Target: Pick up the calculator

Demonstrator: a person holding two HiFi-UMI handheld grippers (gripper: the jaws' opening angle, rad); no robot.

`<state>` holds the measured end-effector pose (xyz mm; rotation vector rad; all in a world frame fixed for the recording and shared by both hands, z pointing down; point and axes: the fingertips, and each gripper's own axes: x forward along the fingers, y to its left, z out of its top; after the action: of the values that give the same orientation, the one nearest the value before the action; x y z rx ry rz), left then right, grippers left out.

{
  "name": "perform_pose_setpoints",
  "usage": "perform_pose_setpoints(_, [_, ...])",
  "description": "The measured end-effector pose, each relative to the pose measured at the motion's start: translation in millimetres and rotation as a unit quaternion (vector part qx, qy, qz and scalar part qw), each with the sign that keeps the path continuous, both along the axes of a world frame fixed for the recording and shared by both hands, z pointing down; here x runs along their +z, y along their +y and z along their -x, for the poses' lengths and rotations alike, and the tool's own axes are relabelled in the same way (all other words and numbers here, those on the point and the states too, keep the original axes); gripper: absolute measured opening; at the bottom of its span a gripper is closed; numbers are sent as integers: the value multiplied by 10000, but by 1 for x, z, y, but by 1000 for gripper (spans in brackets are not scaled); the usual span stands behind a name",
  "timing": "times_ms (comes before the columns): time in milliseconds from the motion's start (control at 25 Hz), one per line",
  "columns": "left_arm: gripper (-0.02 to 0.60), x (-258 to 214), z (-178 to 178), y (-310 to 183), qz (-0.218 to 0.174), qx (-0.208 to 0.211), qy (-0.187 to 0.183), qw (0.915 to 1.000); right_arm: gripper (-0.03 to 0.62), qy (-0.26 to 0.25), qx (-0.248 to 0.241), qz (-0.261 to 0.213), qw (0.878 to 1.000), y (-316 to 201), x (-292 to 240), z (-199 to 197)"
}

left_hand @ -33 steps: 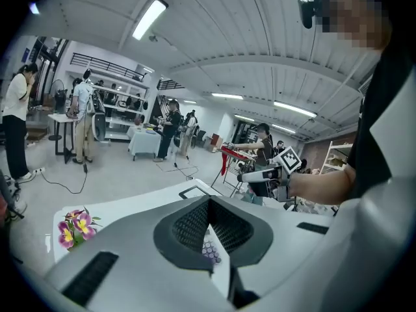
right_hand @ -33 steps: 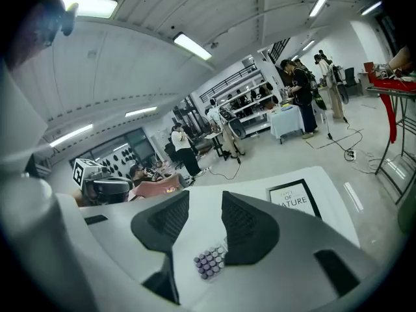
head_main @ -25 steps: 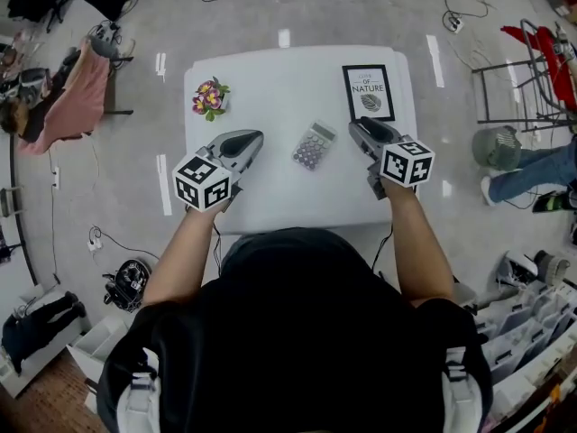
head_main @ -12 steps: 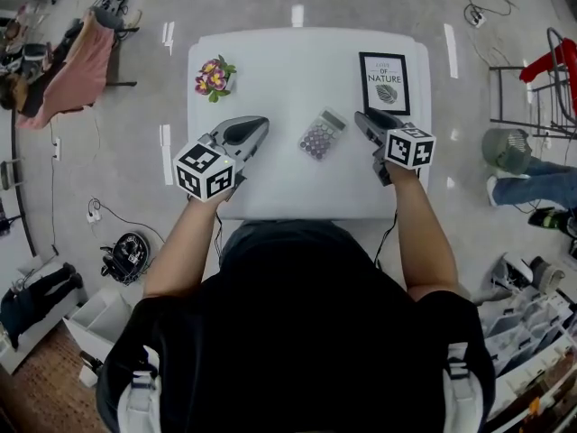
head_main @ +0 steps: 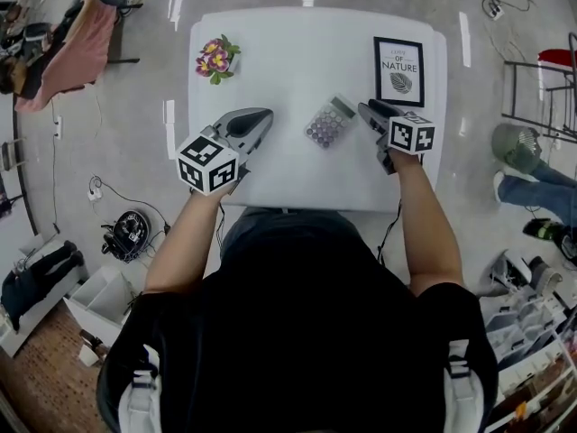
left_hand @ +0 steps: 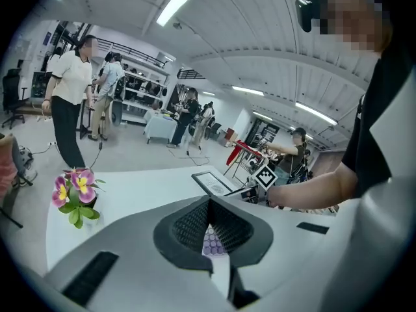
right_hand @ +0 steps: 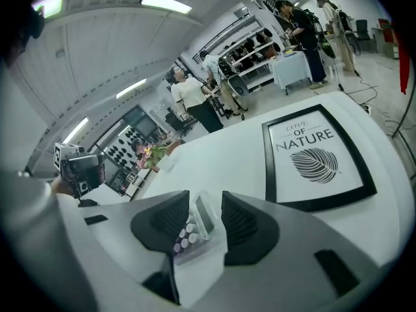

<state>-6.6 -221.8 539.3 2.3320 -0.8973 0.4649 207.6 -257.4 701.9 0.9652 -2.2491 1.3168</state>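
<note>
Location: the small grey calculator with purple keys point(head_main: 330, 121) lies flat and slanted on the white rectangular counter point(head_main: 288, 52), about mid-width, between the two tools.

Tooling: the grey right gripper point(head_main: 368, 110) has its fingers spread. Its own view shows the calculator's display end and keys in the gap between the black ribbed pads point(right_hand: 244, 223). In the head view its tips sit just beside the calculator's right edge. Contact cannot be confirmed, and nothing is pinched. The grey left gripper point(head_main: 255, 121) has its fingers pressed together at the tips, holds nothing, and sits well apart from the calculator on the left.

Hazards, as judged:
1. Sliding. The counter looks smooth and the calculator is light and thin. If the right gripper advances low with one finger meeting the edge first, the calculator is likely to be pushed leftward rather than bracketed.
2. Riding over. The body is shallow, so pads closing too high would skim over the casing or catch only the raised display end, giving a tilted, weak hold.
3. Skewed pinch. The calculator lies at a slant, so closing without squaring to its sides could twist it out of the fingers.
4. Collateral. The black-framed leaf print point(head_main: 398, 65) lies just beyond the right gripper, on the far side, and a wide swing could knock it.

The pink and yellow potted flowers point(head_main: 216, 59), at the far left, are well clear.
</note>
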Motion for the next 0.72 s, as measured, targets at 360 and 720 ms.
perform_pose_setpoints(360, [17,53,10,13,468,-149,-125,9987,169,159,-287,272,9991,6,38,10])
perform_pose_setpoints(720, [17,118,-7,35,1047,-17,-174,9943,169,174,-563,532,9968,9,62,20])
